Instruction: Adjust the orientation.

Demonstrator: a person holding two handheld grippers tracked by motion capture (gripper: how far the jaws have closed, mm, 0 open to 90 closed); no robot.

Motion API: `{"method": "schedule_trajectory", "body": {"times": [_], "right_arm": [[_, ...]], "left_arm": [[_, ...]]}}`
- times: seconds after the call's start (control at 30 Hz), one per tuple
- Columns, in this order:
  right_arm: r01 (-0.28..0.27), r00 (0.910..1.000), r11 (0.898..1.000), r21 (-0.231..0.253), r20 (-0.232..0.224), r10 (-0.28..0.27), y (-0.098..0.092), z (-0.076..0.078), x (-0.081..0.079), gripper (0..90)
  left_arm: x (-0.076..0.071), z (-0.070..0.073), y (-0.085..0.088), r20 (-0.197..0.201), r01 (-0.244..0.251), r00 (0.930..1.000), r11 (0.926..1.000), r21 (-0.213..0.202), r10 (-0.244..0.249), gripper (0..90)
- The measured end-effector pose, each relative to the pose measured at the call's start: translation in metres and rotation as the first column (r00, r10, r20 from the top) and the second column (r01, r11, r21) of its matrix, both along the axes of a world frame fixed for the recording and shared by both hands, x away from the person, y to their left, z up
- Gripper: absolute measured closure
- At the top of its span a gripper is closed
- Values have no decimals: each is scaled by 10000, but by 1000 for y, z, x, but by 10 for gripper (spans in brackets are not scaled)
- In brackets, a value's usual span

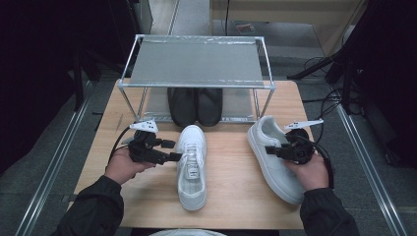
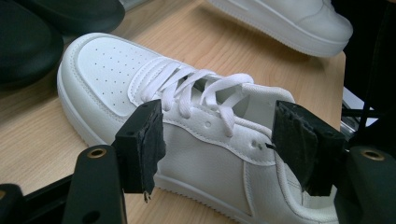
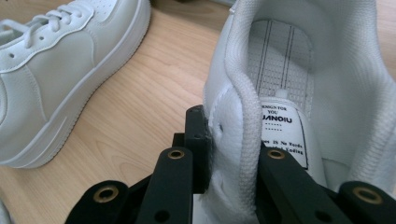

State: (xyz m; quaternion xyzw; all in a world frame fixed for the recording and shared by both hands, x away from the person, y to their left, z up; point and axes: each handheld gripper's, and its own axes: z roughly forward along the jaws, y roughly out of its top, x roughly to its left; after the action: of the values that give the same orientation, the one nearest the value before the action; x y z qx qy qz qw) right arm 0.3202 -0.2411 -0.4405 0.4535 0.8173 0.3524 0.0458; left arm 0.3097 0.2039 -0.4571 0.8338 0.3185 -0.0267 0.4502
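Two white sneakers lie on the wooden table. The laced one (image 1: 192,169) (image 2: 187,121) is in the middle, toe toward the rack. My left gripper (image 1: 173,150) (image 2: 219,149) is at its left side, open, with the pads (image 2: 142,147) apart in front of the shoe's side and not pressing on it. The other white sneaker (image 1: 274,160) (image 3: 299,70) lies at the right. My right gripper (image 1: 273,150) (image 3: 231,149) is shut on its collar wall, one jaw outside and one inside the opening.
A metal rack (image 1: 196,64) stands at the back of the table (image 1: 231,187), with a pair of black shoes (image 1: 195,105) on its lower level. Cables trail from both grippers. The floor drops away on both sides of the table.
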Motion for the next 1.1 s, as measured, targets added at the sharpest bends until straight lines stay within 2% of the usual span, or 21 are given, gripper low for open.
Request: {"method": "schedule_trajectory", "body": {"times": [0.27, 0.6, 0.67, 0.8, 0.87, 0.97, 1.07, 1.1], "right_arm": [[-502, 9987, 9985, -206, -70, 500, 32, -11, 1, 819], [-984, 9951, 9949, -227, 31, 985, 66, -19, 3, 812], [-1002, 9947, 9946, -273, 214, 1008, 69, -24, 2, 814], [-1051, 9944, 9945, -40, 130, 1051, 75, -34, 2, 812], [-999, 9947, 9949, 147, 259, 995, 74, -37, 1, 797], [-916, 9957, 9953, 315, 201, 910, 70, -35, 1, 765], [-726, 9964, 9961, 507, 472, 702, 61, -22, -4, 768], [-726, 9964, 9961, 507, 472, 702, 61, -22, -4, 768]], "left_arm": [[-1, -1, 1, 56, -121, 9999, 9998, 136, 120, 346], [-2, -3, -1, 58, -93, 9999, 9997, 239, 92, 345], [-2, -3, -1, 78, -93, 9999, 9996, 268, 91, 345], [-2, -3, -2, 87, -58, 9999, 9995, 310, 55, 345], [-3, -3, -2, 91, -42, 10000, 9995, 309, 39, 345], [-3, -3, -2, 92, -44, 9999, 9995, 318, 41, 345], [-3, -3, -2, 112, -48, 9999, 9993, 365, 44, 344], [-2, -3, -2, 106, -42, 9999, 9994, 351, 39, 344]]}}
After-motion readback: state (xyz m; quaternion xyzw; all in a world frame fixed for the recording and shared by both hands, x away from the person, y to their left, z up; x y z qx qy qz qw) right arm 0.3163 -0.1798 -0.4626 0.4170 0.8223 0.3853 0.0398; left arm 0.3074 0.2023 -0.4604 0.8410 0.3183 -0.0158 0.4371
